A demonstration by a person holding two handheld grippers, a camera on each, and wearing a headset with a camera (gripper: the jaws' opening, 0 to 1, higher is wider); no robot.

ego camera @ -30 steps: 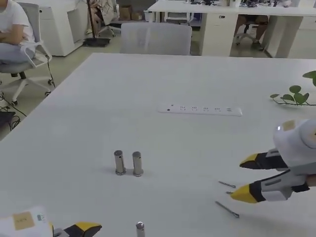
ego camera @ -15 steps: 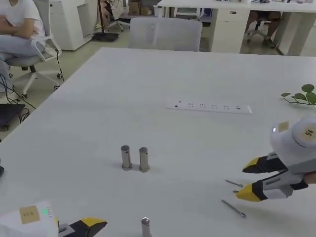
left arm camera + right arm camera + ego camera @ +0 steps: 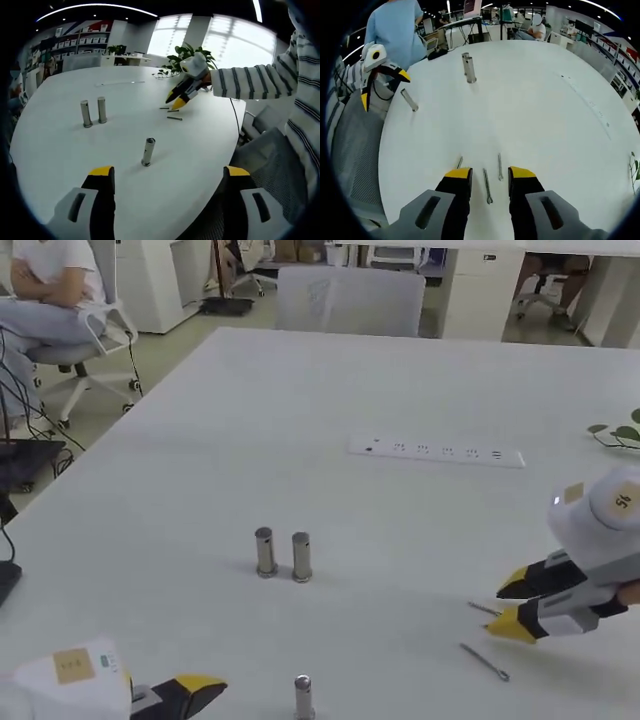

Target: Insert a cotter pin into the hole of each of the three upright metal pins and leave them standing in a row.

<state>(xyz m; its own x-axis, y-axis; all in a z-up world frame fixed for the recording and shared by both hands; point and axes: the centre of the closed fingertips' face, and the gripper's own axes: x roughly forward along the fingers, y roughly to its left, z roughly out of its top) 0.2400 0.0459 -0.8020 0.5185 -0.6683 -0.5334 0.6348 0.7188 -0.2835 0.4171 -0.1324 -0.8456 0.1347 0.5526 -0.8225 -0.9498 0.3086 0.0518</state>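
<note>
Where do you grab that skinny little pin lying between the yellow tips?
Grip the cotter pin across its thin legs, near the middle, bringing the right hand-held gripper straight down from above. It lies flat on the table, lengthwise between the open jaws, so they should close on its two long sides.

Bright, even indoor light falls on the white table (image 3: 300, 400), with only faint, soft shadows beside the pins (image 3: 302, 556). Windows (image 3: 235, 45) glare white in the left gripper view. Both gripper views bend strongly at the edges.
</note>
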